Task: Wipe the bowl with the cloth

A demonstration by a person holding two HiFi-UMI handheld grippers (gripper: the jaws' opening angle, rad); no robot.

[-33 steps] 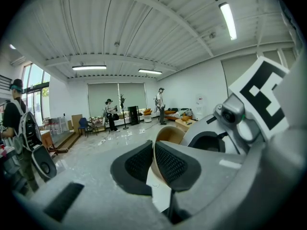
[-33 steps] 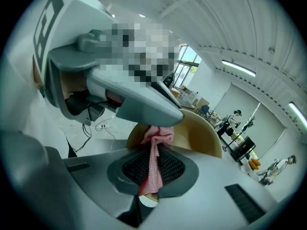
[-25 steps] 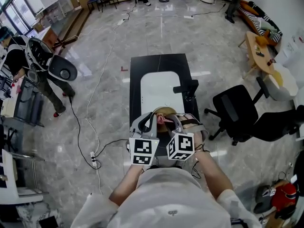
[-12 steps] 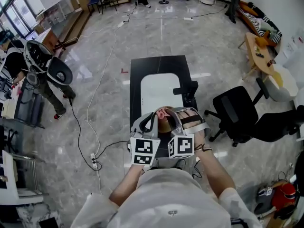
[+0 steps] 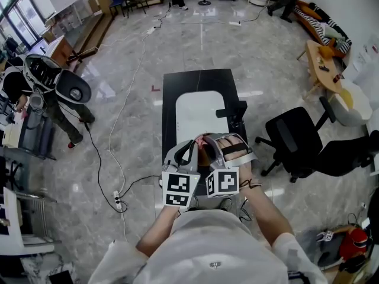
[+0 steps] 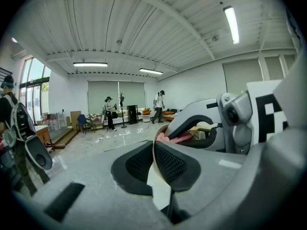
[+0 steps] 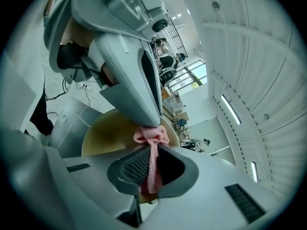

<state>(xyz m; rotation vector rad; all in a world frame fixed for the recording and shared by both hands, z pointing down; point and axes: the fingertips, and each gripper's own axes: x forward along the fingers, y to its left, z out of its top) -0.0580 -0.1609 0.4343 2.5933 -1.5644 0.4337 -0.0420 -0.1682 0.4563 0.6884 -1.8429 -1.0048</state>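
Observation:
I hold a tan bowl up over the near end of the black table. My left gripper is shut on its thin rim, which runs between the pads. The right gripper is shut on a pink cloth, bunched against the inside of the bowl. In the right gripper view the cloth hangs between the right gripper's pads, and the left gripper's body crosses above. The left gripper view shows the cloth just past the left gripper's jaws.
A white board lies on the table, with a black device at its right edge. A black office chair stands to the right. Cables trail over the floor at left, where a person with a backpack stands.
My right gripper has rolled and lifted slightly, carrying the pink cloth across the bowl toward its far side. The left gripper and bowl have stayed put. The person at left shifted a little.

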